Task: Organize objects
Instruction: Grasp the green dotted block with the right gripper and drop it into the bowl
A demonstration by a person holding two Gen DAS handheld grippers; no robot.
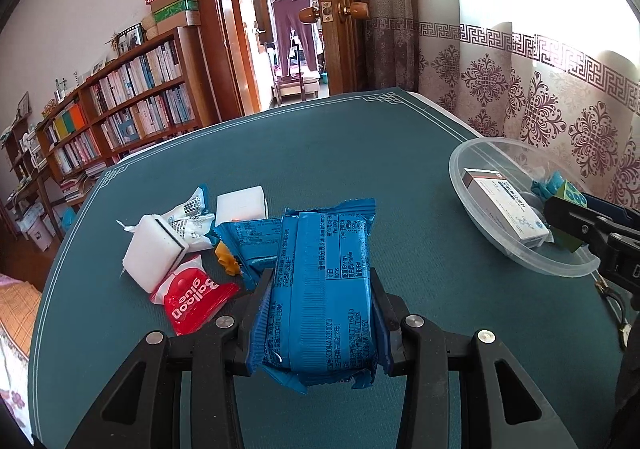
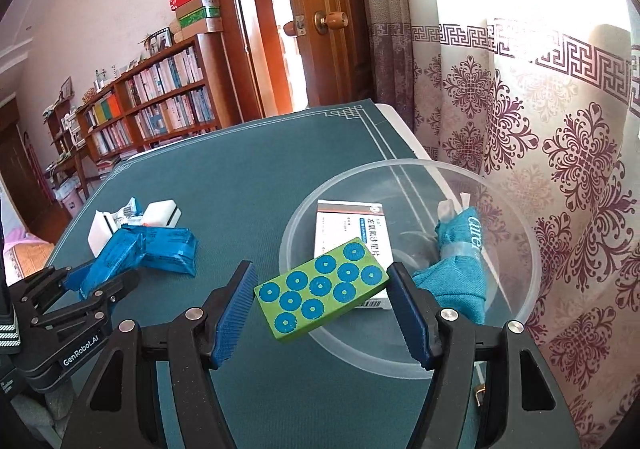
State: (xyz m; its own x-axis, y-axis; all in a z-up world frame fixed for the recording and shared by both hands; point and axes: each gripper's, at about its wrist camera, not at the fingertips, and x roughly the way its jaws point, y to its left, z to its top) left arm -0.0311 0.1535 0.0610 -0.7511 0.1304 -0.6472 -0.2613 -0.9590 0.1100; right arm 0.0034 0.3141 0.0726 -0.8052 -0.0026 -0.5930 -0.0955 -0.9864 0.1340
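In the left wrist view my left gripper [image 1: 320,289] is shut on a blue snack packet [image 1: 328,281], held lengthwise above the teal table. Behind it lie a second blue packet [image 1: 244,237], a red "Balloon glue" sachet [image 1: 192,297], two white blocks [image 1: 156,253] and a white wrapper [image 1: 192,217]. In the right wrist view my right gripper [image 2: 322,289] is shut on a green block with blue dots [image 2: 304,305], which hangs over the near rim of a clear plastic bowl [image 2: 400,165]. The bowl holds a white medicine box [image 2: 344,221] and a rolled teal cloth [image 2: 460,261].
The teal mat [image 1: 320,153] covers the table, with its far edge near an open door. A patterned curtain [image 2: 540,129] hangs just right of the bowl. Bookshelves [image 1: 132,105] stand beyond the table at the left. My left gripper [image 2: 100,289] shows at the lower left of the right wrist view.
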